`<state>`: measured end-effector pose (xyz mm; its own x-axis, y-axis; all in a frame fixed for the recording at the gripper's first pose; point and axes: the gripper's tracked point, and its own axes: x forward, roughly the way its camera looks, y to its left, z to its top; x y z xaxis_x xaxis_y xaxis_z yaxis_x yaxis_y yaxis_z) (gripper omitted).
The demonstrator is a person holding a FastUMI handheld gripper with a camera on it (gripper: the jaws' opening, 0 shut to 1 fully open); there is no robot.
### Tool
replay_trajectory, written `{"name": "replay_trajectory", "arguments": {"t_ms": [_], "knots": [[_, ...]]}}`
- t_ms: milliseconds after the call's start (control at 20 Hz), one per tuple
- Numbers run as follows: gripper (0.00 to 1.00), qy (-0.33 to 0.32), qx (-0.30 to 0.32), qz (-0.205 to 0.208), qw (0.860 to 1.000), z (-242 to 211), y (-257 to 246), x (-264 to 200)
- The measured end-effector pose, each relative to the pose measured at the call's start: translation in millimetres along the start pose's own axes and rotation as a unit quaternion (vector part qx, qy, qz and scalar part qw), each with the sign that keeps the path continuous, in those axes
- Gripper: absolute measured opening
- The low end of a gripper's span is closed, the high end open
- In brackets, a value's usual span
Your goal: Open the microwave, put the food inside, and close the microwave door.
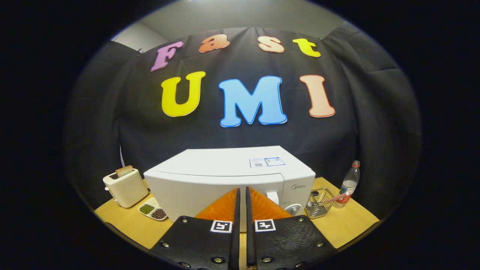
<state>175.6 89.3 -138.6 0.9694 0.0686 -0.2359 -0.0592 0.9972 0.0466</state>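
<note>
Gripper view looks along the two fingers, and the gripper (242, 193) has them drawn nearly together, a thin slit between the tips and nothing held. The tips hang in front of the microwave (225, 176), apart from it as far as I can judge, aimed at the lower middle of its front.

The microwave stands at twelve o'clock from the gripper, on the wooden counter (348, 225), and its door (210, 187) is closed flush with the body. At about one o'clock from the fingertips, on the front near the control panel, sit a pale handle or latch (273, 197) and a round knob (293, 209) just below it.

Further out at ten o'clock, a small divided dish (152, 211) with green and dark beans lies on the counter, just beside the microwave's corner; this is probably the food to go in. Beyond it, still at ten o'clock, a toaster (125, 186) carries a slice of bread in its slot. At two o'clock a wire basket (318, 204) stands beside the microwave, and past it a plastic bottle (348, 185).

By my reading, none of the task is done yet: the door waits to be opened, the food must be lifted in, and the door must be shut afterwards.
</note>
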Motion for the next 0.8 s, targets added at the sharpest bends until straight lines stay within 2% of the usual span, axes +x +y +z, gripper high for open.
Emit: {"name": "replay_trajectory", "arguments": {"t_ms": [250,600,650,700,800], "knots": [[0.08,-0.025,0.004,-0.002,1.0,22,1,-61],[0.11,-0.038,-0.012,-0.004,0.999,26,3,-130],[0.15,-0.042,-0.01,0.001,0.999,26,6,-139],[0.3,-0.045,-0.007,0.006,0.999,24,10,-148],[0.68,-0.05,-0.003,0.009,0.999,21,13,-163]]}}
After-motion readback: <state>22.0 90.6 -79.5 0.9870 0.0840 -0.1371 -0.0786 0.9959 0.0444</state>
